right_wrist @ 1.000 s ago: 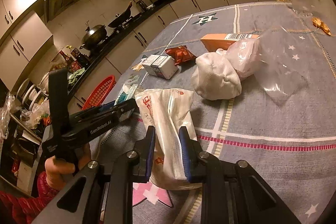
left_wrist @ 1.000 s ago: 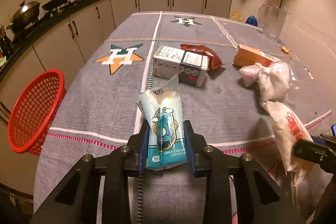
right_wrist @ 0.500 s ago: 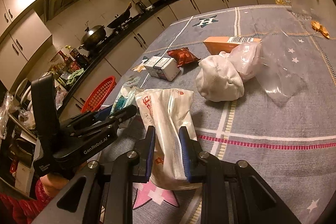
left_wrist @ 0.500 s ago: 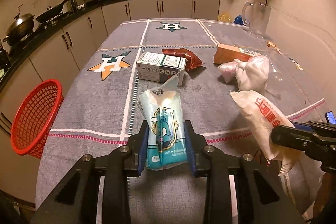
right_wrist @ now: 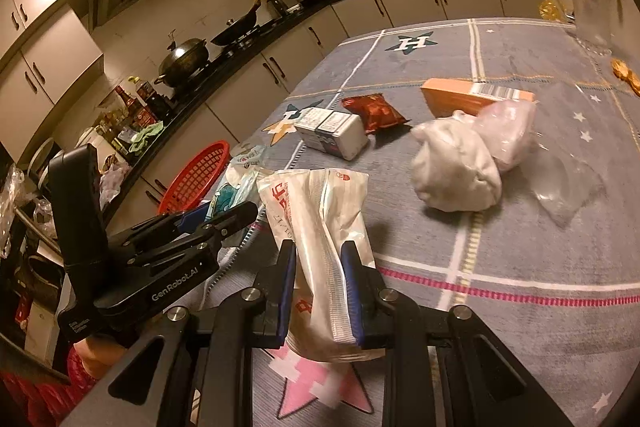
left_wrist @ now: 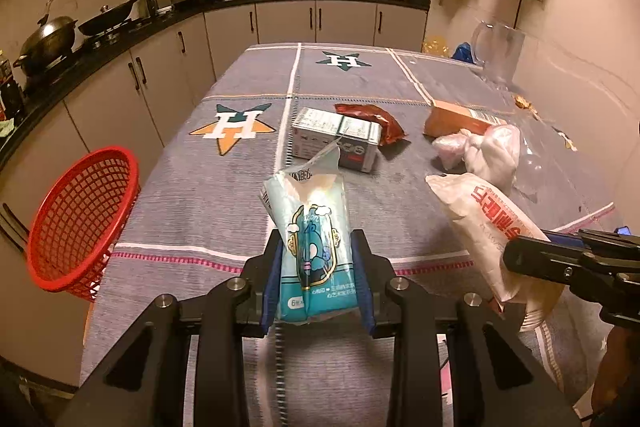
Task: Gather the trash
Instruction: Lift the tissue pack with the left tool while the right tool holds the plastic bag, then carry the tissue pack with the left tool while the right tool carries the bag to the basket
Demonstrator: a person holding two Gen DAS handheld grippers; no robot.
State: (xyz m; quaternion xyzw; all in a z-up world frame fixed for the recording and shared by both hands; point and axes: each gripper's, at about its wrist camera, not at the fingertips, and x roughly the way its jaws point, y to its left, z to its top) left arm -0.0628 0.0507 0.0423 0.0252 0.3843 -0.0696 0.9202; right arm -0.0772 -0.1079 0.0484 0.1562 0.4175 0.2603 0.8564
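My left gripper [left_wrist: 317, 251] is shut on a light blue tissue packet [left_wrist: 312, 243] with a cartoon print, held upright above the table's near edge. My right gripper [right_wrist: 319, 259] is shut on a white plastic bag with red print [right_wrist: 320, 223], lifted off the cloth; the same white bag [left_wrist: 492, 227] shows at the right of the left wrist view. A red mesh basket [left_wrist: 80, 223] hangs off the table's left side, also seen as the red basket [right_wrist: 196, 175] beyond the left gripper [right_wrist: 240, 211] in the right wrist view.
On the grey star-print tablecloth [left_wrist: 224, 187] lie a white carton [left_wrist: 336, 139], a red-brown snack wrapper [left_wrist: 372, 119], an orange box [left_wrist: 460, 117], a knotted white bag [right_wrist: 456, 163], a pink bag [right_wrist: 508, 127] and clear film [right_wrist: 564, 183]. Kitchen counters run along the left and far walls.
The left wrist view has swung so the table trash sits more central and the right gripper with its white bag has come further into view. Both grips are unchanged.
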